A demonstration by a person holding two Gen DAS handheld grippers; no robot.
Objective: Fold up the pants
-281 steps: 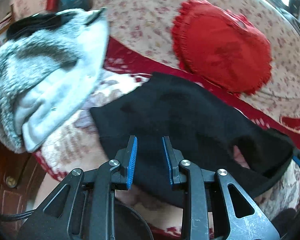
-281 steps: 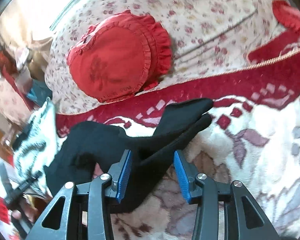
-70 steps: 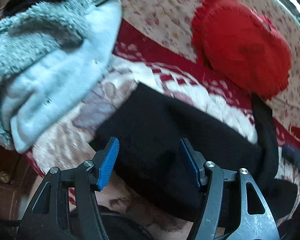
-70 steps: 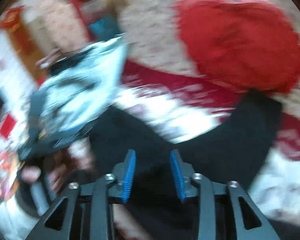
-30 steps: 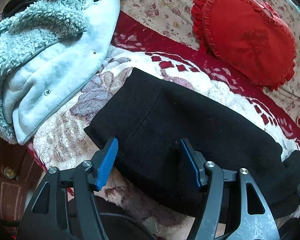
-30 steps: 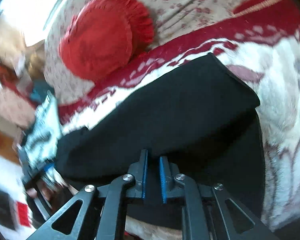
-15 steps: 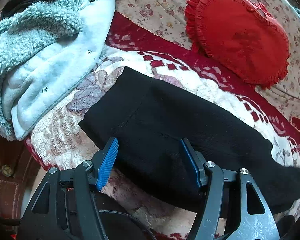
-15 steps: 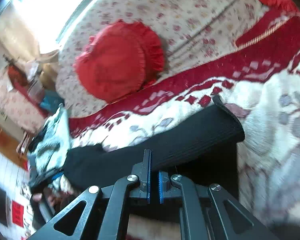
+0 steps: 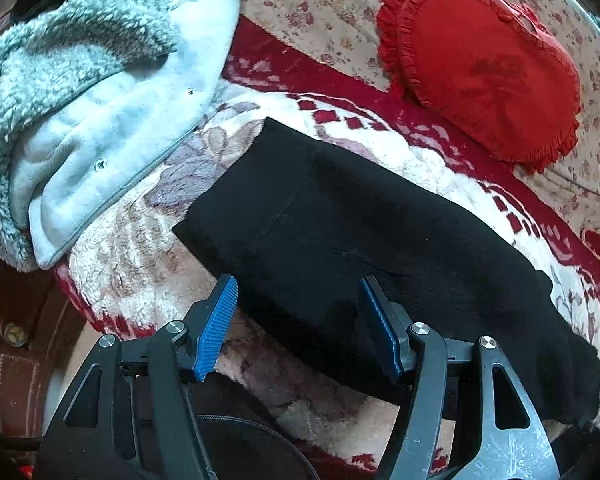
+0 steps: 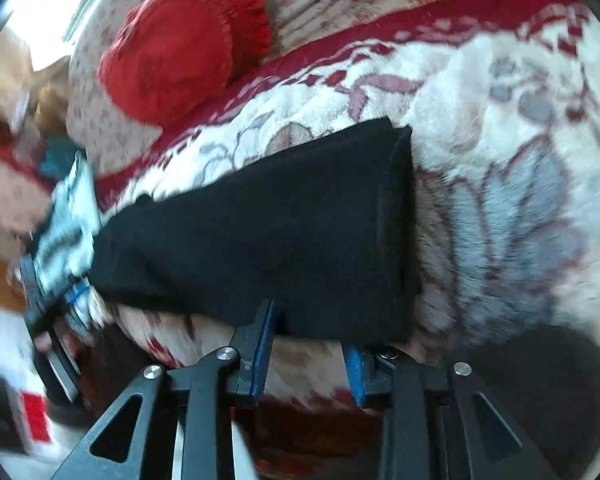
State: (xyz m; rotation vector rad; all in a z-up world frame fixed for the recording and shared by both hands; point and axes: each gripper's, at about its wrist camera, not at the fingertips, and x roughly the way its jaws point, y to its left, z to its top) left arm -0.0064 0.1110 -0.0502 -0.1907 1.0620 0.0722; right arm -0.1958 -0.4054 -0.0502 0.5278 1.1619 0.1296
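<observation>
The black pants (image 9: 352, 232) lie flat in a long folded band on the fluffy patterned blanket (image 9: 148, 236). My left gripper (image 9: 300, 320) is open, its blue pads on either side of the near edge at the waist end, not pinching it. In the right wrist view the pants (image 10: 268, 232) end in a folded edge at the right. My right gripper (image 10: 310, 348) is open and empty just before the near edge of that end. The view is blurred.
A grey and white fleece jacket (image 9: 92, 92) lies at the left beside the pants. A red heart-shaped cushion (image 9: 484, 68) leans on the floral backrest; it also shows in the right wrist view (image 10: 180, 44). The blanket's near edge drops off below the grippers.
My right gripper was shut on the pants' end and has laid it down and opened. The pants now lie flat and stretched out. My left gripper stayed open over the waist end.
</observation>
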